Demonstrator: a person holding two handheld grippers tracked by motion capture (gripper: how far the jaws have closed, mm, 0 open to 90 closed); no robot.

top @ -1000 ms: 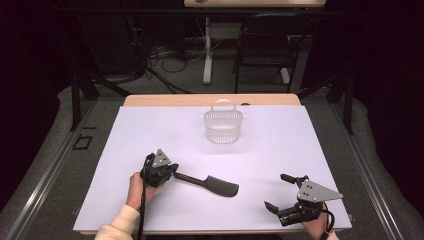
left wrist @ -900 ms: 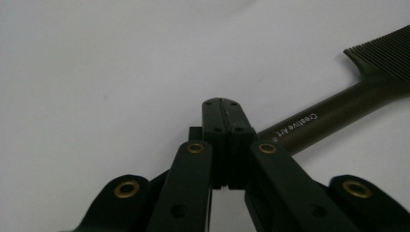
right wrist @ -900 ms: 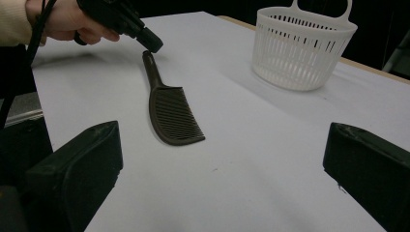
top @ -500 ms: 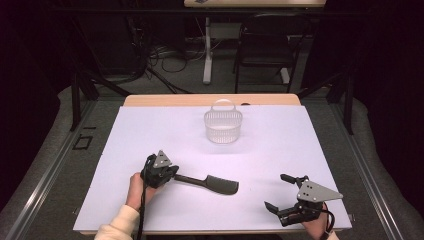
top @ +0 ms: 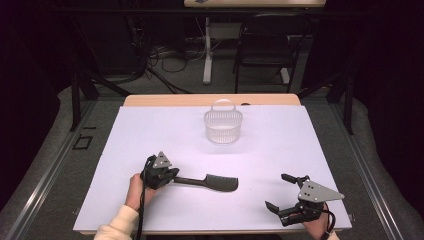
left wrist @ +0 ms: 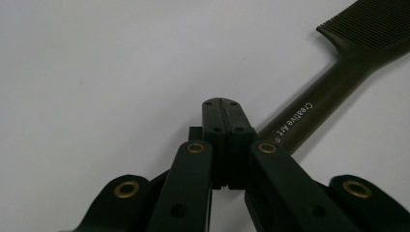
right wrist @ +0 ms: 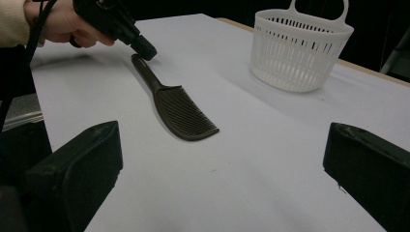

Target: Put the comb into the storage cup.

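Note:
A dark comb (top: 207, 182) lies flat on the white table, its handle pointing left and its teeth to the right. My left gripper (top: 172, 174) sits at the handle's end with its jaws pressed together. In the left gripper view the comb's handle (left wrist: 309, 116) runs out from behind the shut left gripper (left wrist: 221, 104). In the right gripper view the left gripper's tip (right wrist: 145, 50) hovers just over the end of the comb (right wrist: 179, 108), which rests on the table. My right gripper (top: 276, 191) is open at the front right, nothing between its jaws.
A white slotted basket (top: 223, 126) with a loop handle stands upright at the back middle of the table (top: 300, 150), also seen as the basket (right wrist: 300, 48) in the right gripper view. A chair (top: 265, 45) and cables lie on the floor beyond.

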